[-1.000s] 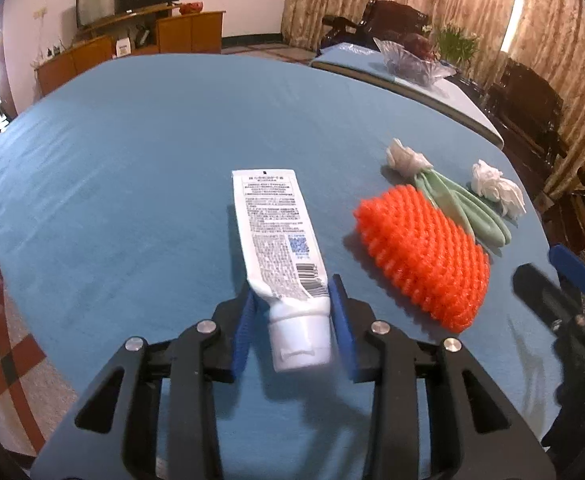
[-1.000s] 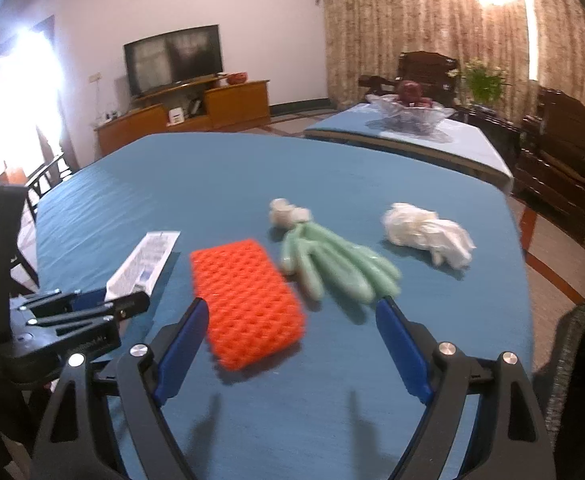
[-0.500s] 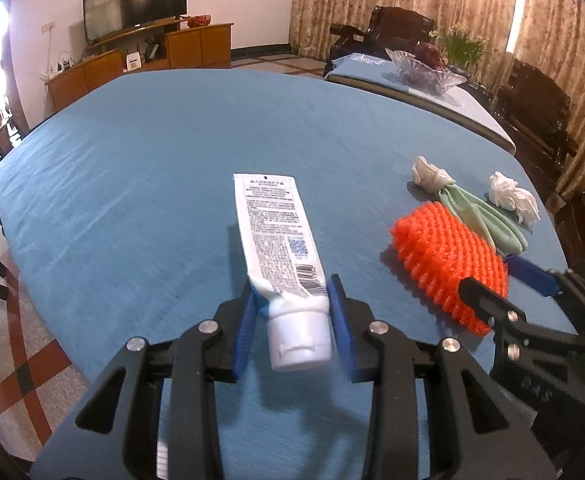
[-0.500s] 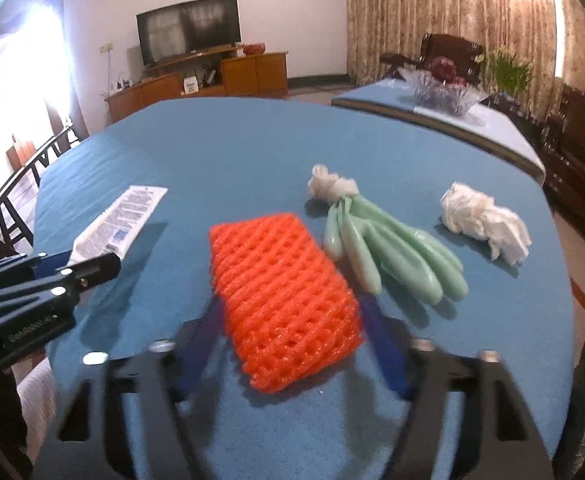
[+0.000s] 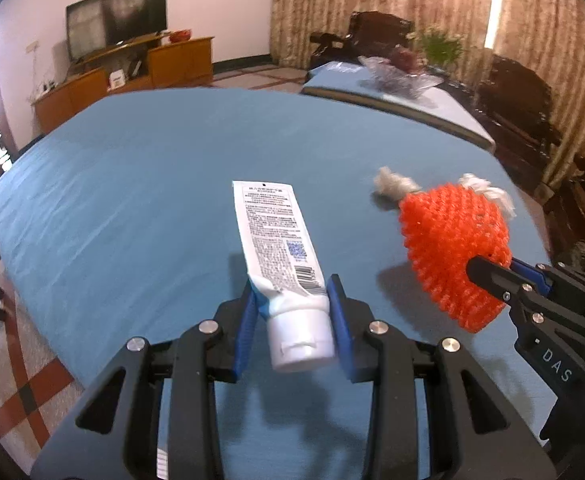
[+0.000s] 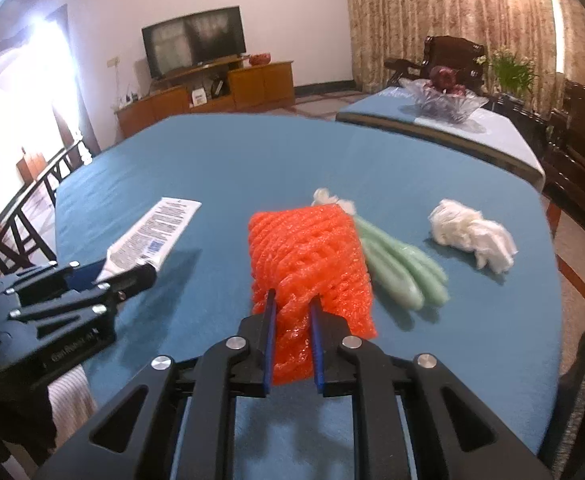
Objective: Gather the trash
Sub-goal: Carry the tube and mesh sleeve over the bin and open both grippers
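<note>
The fingers (image 5: 334, 320) of the left gripper (image 5: 292, 316) are clamped on the neck end of a white tube (image 5: 278, 252), just above its cap, and the flat crimped end of the tube sticks out ahead of them over the blue tabletop (image 5: 132, 200). In the right wrist view the tube (image 6: 152, 234) slants up and away from that gripper (image 6: 132, 276) at the left.

The fingers (image 6: 316, 344) of the right gripper (image 6: 292, 340) have just been closing and now pinch the near edge of an orange foam net (image 6: 308, 256), which bunches between the two blue pads. The rest of the net spreads ahead of the fingers. Seen from the left wrist, the net (image 5: 452, 248) hangs from the tip of the right gripper (image 5: 496, 276), off to the right of the left fingers.

Just right of the net, ahead of the right fingers, a pale green glove (image 6: 400, 268) lies on the tabletop, touching or nearly touching it. A small white wad (image 6: 326, 198) sits beyond the net's far edge. Farther right, apart from the glove, a crumpled white tissue (image 6: 472, 236) lies near the tabletop's edge.
</note>
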Motion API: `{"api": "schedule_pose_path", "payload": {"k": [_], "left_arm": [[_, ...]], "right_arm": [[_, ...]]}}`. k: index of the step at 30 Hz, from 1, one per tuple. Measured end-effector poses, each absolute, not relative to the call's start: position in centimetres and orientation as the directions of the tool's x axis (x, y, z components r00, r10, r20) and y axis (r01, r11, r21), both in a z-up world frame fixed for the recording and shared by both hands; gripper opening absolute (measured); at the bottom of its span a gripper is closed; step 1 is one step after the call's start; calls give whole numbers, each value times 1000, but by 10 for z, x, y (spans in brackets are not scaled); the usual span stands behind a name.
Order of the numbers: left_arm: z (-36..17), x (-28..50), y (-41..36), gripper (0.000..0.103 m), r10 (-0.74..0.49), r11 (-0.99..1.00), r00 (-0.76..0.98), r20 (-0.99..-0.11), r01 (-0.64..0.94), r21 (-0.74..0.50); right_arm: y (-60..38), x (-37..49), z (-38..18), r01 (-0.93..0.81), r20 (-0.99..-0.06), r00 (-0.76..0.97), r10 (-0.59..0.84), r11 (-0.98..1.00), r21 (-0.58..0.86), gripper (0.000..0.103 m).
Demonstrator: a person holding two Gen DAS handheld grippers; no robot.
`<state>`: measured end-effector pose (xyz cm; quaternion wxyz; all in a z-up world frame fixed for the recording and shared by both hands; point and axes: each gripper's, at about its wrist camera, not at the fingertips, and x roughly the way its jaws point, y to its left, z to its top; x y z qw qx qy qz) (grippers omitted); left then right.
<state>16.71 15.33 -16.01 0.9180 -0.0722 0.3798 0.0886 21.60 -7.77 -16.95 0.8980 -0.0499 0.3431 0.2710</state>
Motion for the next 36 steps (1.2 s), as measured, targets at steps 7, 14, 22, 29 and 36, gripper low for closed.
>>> {"api": "schedule_pose_path", "payload": {"k": [7, 14, 22, 29, 36], "left_arm": [[-142, 168, 106, 33, 32, 992, 729, -684, -109, -70], [-133, 172, 51, 33, -48, 997, 745, -665, 0, -72], [-128, 177, -10, 33, -133, 991, 744, -654, 116, -71], [-130, 179, -65, 33, -212, 972, 726, -654, 223, -69], [-135, 187, -119, 33, -295, 944, 697, -654, 321, -83]], "right_arm": [[-116, 209, -144, -460, -608, 677, 414, 884, 89, 15], [-164, 202, -127, -386, -589, 730, 347, 920, 63, 15], [-225, 191, -118, -281, -573, 776, 263, 958, 59, 15], [-273, 180, -121, -176, -575, 800, 172, 983, 50, 15], [-326, 166, -124, -56, -575, 815, 70, 998, 42, 15]]}}
